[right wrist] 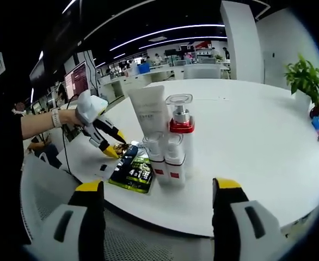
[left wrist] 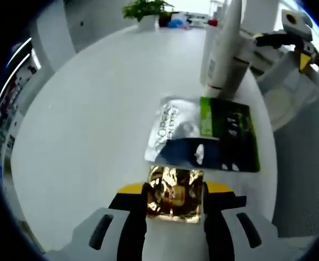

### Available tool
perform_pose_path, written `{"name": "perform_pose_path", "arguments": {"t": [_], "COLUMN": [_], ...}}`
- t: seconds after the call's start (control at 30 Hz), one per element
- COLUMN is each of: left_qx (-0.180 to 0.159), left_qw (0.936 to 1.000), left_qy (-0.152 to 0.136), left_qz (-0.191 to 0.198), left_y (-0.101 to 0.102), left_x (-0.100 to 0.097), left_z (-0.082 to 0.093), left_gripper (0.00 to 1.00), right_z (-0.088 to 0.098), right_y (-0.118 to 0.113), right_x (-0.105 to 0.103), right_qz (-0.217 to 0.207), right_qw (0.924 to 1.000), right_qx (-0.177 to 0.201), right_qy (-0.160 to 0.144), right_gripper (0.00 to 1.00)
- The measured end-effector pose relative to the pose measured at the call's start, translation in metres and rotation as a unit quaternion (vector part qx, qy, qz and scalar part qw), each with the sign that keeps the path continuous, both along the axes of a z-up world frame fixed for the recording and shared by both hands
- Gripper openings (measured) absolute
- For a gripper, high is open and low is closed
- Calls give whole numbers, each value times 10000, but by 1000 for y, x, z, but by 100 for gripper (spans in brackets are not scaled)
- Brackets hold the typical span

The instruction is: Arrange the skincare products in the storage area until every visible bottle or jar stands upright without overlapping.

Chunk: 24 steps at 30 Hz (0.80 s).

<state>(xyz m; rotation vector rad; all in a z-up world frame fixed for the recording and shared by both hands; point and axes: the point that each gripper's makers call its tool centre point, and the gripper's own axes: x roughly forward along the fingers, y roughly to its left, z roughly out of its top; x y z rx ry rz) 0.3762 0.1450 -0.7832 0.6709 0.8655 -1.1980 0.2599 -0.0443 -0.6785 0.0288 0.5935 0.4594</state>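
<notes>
round white table [right wrist: 268,141]; potted plant [right wrist: 304,79]; ceiling light strips [right wrist: 165,32]; office desks [right wrist: 148,73]

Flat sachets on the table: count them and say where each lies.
3. The gold sachet sits between the left claw jaws. The silver sachet and green-black sachet lie just beyond, overlapping. Others may hide underneath.

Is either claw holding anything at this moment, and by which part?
The left claw grips a gold foil sachet by its near edge, flat on the table. The right claw is open, holding nothing.
</notes>
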Motion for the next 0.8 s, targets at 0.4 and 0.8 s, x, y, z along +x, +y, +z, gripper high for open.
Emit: {"name": "perform_pose_path", "arguments": {"t": [0.4, 0.8], "left_qx": [68, 255], "left_qw": [9998, 9992], "left_qy": [-197, -283], "left_qz": [-50, -97], "left_y": [-1, -3], "left_x": [3, 1], "left_z": [2, 3], "left_gripper": [44, 46], "right_z": [3, 6], "right_y": [1, 6], "right_x": [-1, -2], "right_qz": [-7, 126], "right_qw": [10000, 9998], "right_qx": [23, 75], "right_qy": [-65, -106], "right_gripper": [83, 83]}}
